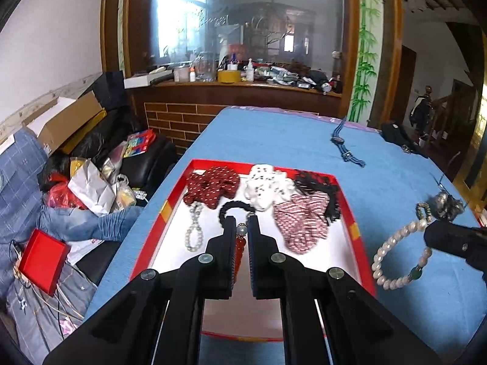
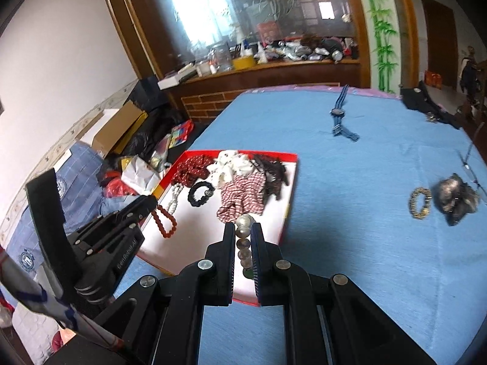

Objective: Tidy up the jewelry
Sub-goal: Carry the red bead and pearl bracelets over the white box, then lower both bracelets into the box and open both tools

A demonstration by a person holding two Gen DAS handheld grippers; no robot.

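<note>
room: cluttered living space, large wood-framed glass panel (image 1: pixel 237 27) at 12 o'clock, brick-faced ledge below it crowded with bottles and boxes
surface: blue cloth-covered table (image 1: pixel 274 140) running from 6 toward 12 o'clock
tray: shallow red-rimmed box with a white floor (image 1: pixel 347 196), on the blue table; in the left wrist view it lies straight ahead, in the right wrist view it sits at 9 to 10 o'clock of the fingers
tray contents: dark red dotted fabric scrunchie (image 1: pixel 213 185) at the far left, white dotted scrunchie (image 1: pixel 268 187) beside it, red-and-white striped scrunchie (image 1: pixel 301 222) at the right, black fringed piece (image 1: pixel 319 185) behind that, black bead bracelet (image 2: pixel 199 193) and small white pearl strand (image 1: pixel 194 228) nearer the front
left gripper: black two-finger tool (image 1: pixel 241 225), fingers drawn narrow and pinching a red-orange bead bracelet (image 2: pixel 164 222); the bracelet hangs over the tray's left edge in the right wrist view
right gripper: black two-finger tool (image 2: pixel 243 231), fingers narrow and clamped on a white pearl bracelet with a green bead (image 1: pixel 398 255); seen from the left wrist it dangles at 3 o'clock, above the blue cloth just right of the tray
loose on table: small gold bead bracelet (image 2: pixel 420 203) and a grey furry hair tie (image 2: pixel 455 199) side by side at 3 o'clock, blue strap watch (image 2: pixel 341 118) well apart at 1 o'clock
floor side: bags, cardboard box (image 1: pixel 70 118) and a red box (image 1: pixel 42 261) at 9 o'clock
</note>
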